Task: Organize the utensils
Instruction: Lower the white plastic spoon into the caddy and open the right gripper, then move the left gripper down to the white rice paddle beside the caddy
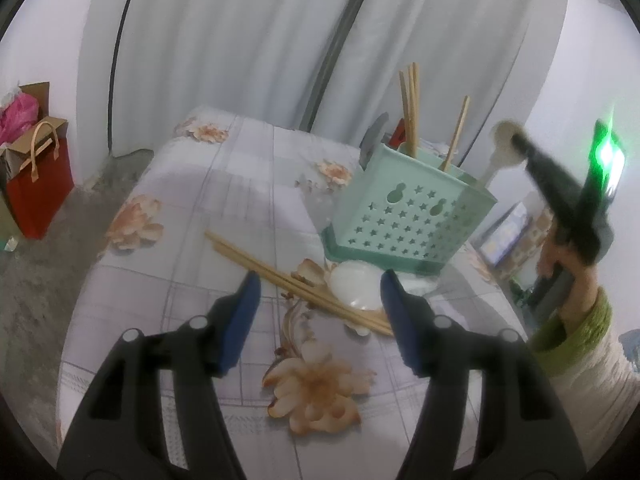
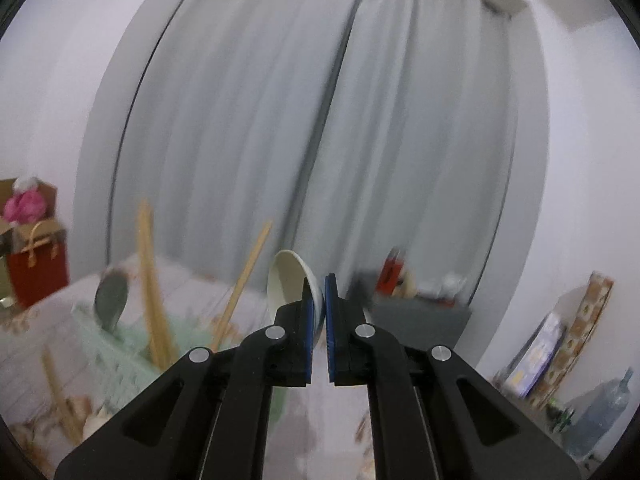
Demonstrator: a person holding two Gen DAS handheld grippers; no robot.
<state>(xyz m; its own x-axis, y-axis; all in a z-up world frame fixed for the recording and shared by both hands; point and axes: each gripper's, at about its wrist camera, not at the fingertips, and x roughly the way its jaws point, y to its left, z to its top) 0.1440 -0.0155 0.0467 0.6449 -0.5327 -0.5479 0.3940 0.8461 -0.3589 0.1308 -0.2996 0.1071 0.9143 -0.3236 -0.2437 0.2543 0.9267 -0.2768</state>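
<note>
A table covered with a pale grey cloth printed with peach flowers carries a mint-green plastic utensil caddy with star-shaped holes. Several light wooden chopsticks stand upright inside the caddy, and the grey bowl of a spoon rises at its far left corner.

The left gripper, black with blue pads, hangs low over the cloth with its jaws apart and nothing between the pads. Just beyond its fingertips lies a loose bundle of wooden chopsticks — slanting across the cloth from upper left to lower right. A white ceramic soup spoon lies against them, close to the caddy's base.

The right gripper is clamped on the handle of a second white ceramic spoon, whose bowl stands up above the pads, hollow side facing left. In the left wrist view this spoon shows blurred in the air just right of the caddy and above its rim, carried by a hand in a green-cuffed sleeve.

A red paper bag with tan handles stands on the floor at far left — white curtains hang behind the table.
</note>
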